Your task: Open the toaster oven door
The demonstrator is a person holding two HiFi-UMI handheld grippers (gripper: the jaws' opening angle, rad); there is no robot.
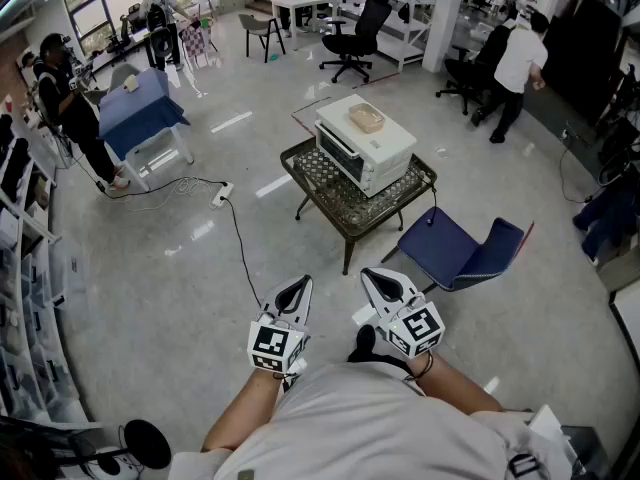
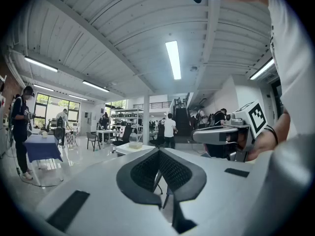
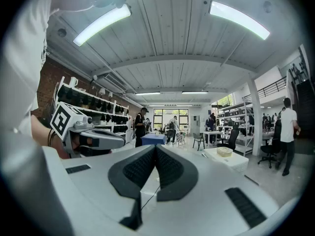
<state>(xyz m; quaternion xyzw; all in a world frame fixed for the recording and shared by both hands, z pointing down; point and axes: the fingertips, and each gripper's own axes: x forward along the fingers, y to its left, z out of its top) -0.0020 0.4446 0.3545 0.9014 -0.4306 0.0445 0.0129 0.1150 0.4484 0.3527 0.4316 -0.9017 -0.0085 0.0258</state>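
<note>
A white toaster oven [image 1: 365, 145] stands on a low dark table [image 1: 340, 208] in the middle of the room, its glass door closed and facing left-front. A small basket [image 1: 366, 119] rests on top of it. The toaster oven [image 3: 231, 159] also shows small in the right gripper view, and in the left gripper view the toaster oven [image 2: 129, 149] is far ahead. My left gripper [image 1: 295, 291] and right gripper [image 1: 381, 284] are held close to my body, well short of the table. Both are shut and hold nothing.
A blue folding chair [image 1: 460, 253] sits just right of the table. A power strip [image 1: 222, 195] and its cable trail across the floor to the left. A blue-covered table [image 1: 143, 103], office chairs [image 1: 352, 38] and several people stand farther off. Shelving [image 1: 25, 268] lines the left wall.
</note>
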